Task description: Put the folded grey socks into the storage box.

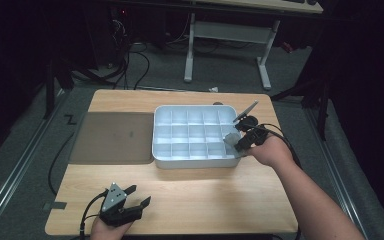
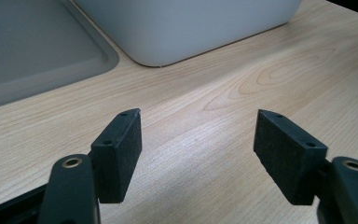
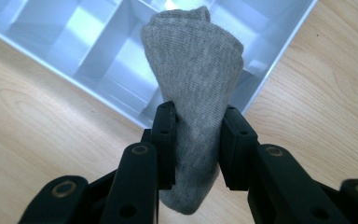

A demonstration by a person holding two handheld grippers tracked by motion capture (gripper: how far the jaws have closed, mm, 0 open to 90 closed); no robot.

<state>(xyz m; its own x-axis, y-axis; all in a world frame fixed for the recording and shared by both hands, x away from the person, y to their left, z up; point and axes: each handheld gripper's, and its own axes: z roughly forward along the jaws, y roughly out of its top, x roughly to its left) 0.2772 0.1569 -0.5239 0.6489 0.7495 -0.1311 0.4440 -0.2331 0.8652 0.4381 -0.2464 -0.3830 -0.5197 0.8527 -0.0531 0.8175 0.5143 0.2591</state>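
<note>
A rolled grey sock [image 3: 193,88] is squeezed between the pads of my right gripper [image 3: 196,140], which is shut on it. In the high view the right gripper [image 1: 236,141] holds the sock [image 1: 230,136] over the right end of a white divided tray [image 1: 160,150] with several empty compartments. The tray's corner [image 3: 279,46] lies just beyond the sock in the right gripper view. My left gripper [image 1: 139,196] rests near the table's front left edge; its jaws stand wide apart with nothing between the pads [image 2: 121,154].
A flat grey lid [image 1: 112,137] lies left of the tray, its edge [image 2: 37,70] ahead of the left gripper beside the tray wall [image 2: 186,28]. Bare wooden tabletop [image 1: 205,195] spreads in front of the tray. A desk frame [image 1: 230,45] stands beyond the table.
</note>
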